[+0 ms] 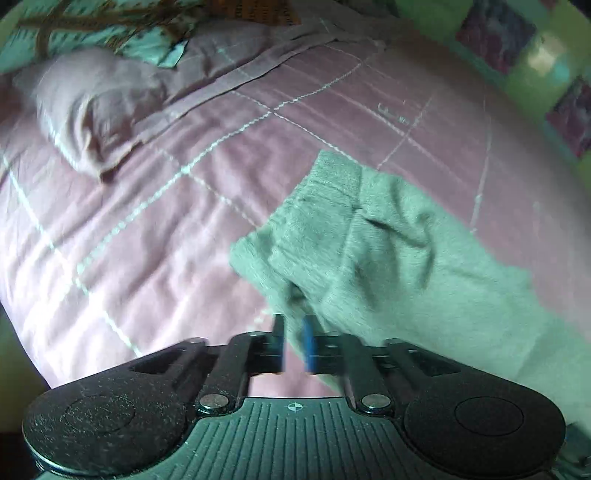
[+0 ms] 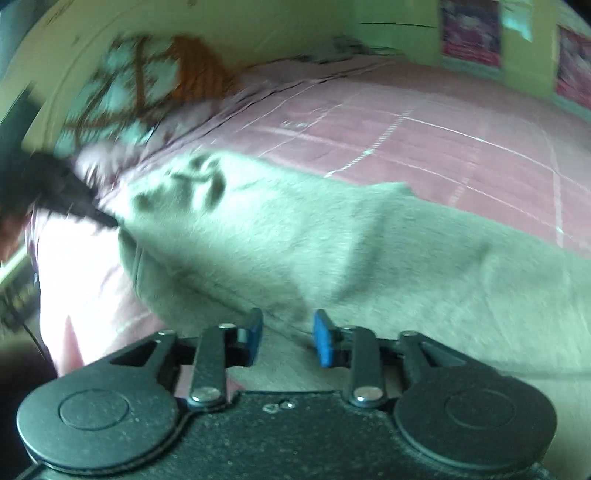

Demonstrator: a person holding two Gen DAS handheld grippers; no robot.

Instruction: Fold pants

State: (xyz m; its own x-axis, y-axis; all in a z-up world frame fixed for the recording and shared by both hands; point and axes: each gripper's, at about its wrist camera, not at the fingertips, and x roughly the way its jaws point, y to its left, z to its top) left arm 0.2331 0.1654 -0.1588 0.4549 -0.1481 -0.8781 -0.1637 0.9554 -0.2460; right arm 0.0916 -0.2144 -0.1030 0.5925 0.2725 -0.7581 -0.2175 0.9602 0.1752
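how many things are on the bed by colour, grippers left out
grey pants: 1
pink pillow: 1
patterned teal cushion: 1
orange cloth: 1
total: 4, all on the pink bedspread

Left gripper [image 1: 293, 341] and right gripper [image 2: 288, 338] angle downward, jaws parted.

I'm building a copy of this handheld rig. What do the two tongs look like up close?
Both look alike. The left tongs and right tongs each have blue pads on black finger mounts, driven by flat black link bars pinned with silver rivets. Behind sit two round, speckled black discs. The left body between the discs is ribbed with a small white crosshair mark; the right one is rough and speckled. No cables or sleeves show.
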